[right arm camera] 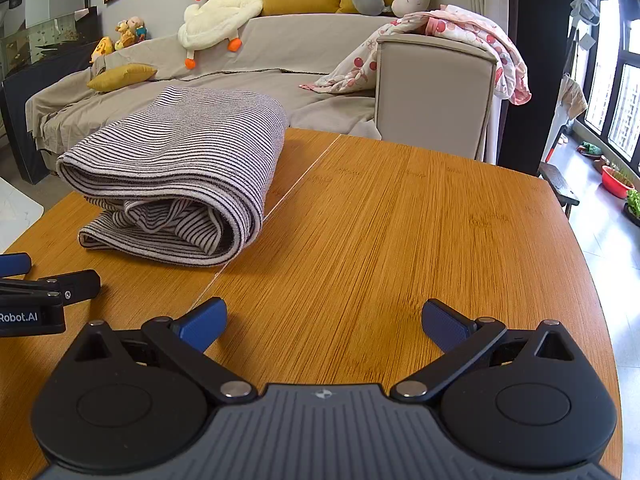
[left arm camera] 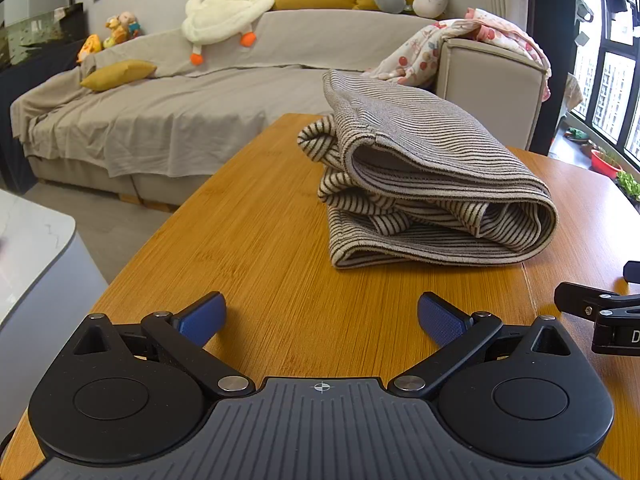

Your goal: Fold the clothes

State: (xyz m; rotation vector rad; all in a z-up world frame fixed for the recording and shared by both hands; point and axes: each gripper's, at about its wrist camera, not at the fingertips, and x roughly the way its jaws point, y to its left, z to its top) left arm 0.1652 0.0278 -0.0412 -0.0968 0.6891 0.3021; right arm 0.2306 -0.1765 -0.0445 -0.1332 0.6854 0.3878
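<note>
A striped beige-and-dark garment [left arm camera: 424, 176] lies folded in a thick bundle on the wooden table [left arm camera: 260, 240], ahead and right of my left gripper [left arm camera: 322, 316]. In the right wrist view the same garment [right arm camera: 180, 172] lies ahead to the left on the table [right arm camera: 400, 220]. My left gripper is open and empty, low over the table, short of the garment. My right gripper [right arm camera: 324, 322] is open and empty, over bare wood to the right of the garment. Each gripper shows at the edge of the other's view: the right one [left arm camera: 600, 316], the left one [right arm camera: 36, 300].
A grey-covered sofa [left arm camera: 180, 104] with a plush goose [left arm camera: 224, 4], yellow cushions and a floral blanket [left arm camera: 448, 40] stands behind the table. A white counter [left arm camera: 28, 248] is at the left. Windows and potted plants [right arm camera: 624, 184] are at the right.
</note>
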